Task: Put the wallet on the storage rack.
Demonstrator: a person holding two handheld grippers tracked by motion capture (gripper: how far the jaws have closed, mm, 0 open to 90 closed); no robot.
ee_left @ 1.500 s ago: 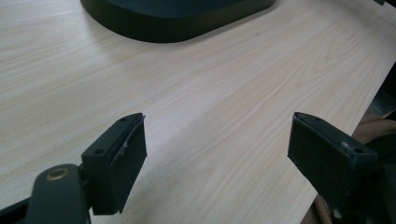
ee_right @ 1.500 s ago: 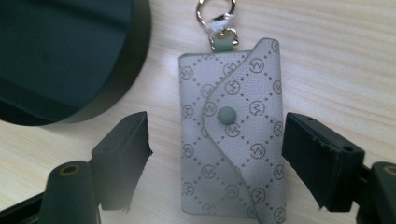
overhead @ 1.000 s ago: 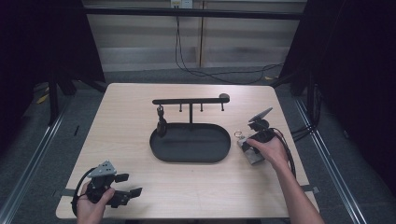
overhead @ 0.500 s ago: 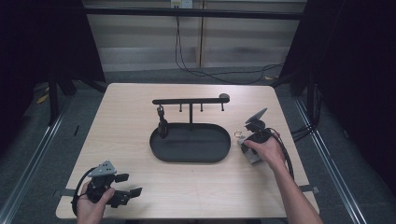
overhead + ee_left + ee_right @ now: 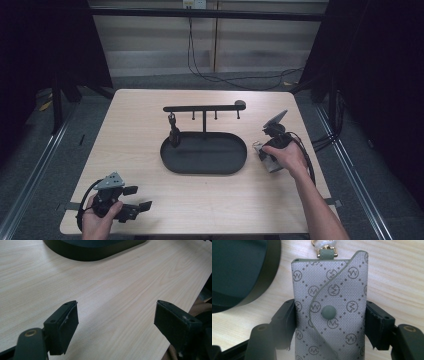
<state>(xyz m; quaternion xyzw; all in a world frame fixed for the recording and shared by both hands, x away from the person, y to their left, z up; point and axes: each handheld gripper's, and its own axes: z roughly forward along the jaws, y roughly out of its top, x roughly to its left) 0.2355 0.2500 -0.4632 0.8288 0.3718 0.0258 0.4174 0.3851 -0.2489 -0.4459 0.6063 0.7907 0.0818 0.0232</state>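
1. Beside the right end of the black oval tray (image 5: 204,167), the grey patterned key pouch (image 5: 329,312) is seen lying flat on the bench (image 5: 130,135); it is now pinched across its width by the right tool (image 5: 269,150), one black pad being pressed on each long edge in the right gripper view.
2. Over the last second the jaws of the right tool have been closing, from about half open down onto the pouch; the pouch is plainly between them, so a grip is judged to have been made rather than merely an approach.
3. Little movement of the right hand (image 5: 285,156) is to be noted in the high views; the pouch is judged not yet lifted, since wood grain is seen directly around it and its gold clasp (image 5: 325,248) rests near the tray's rim.
4. On the near left corner of the bench the left tool (image 5: 131,209) is held wide, nothing being between its pads; bare wood is seen between them in the left gripper view, and no shift from a second ago is apparent.
5. Behind the tray a black hanging rack (image 5: 204,108) stands with small pegs under its bar; one dark item (image 5: 173,131) hangs at its left.
6. With the grip secured, a lift is judged the next step, perhaps toward a peg or the tray; which one cannot be told.
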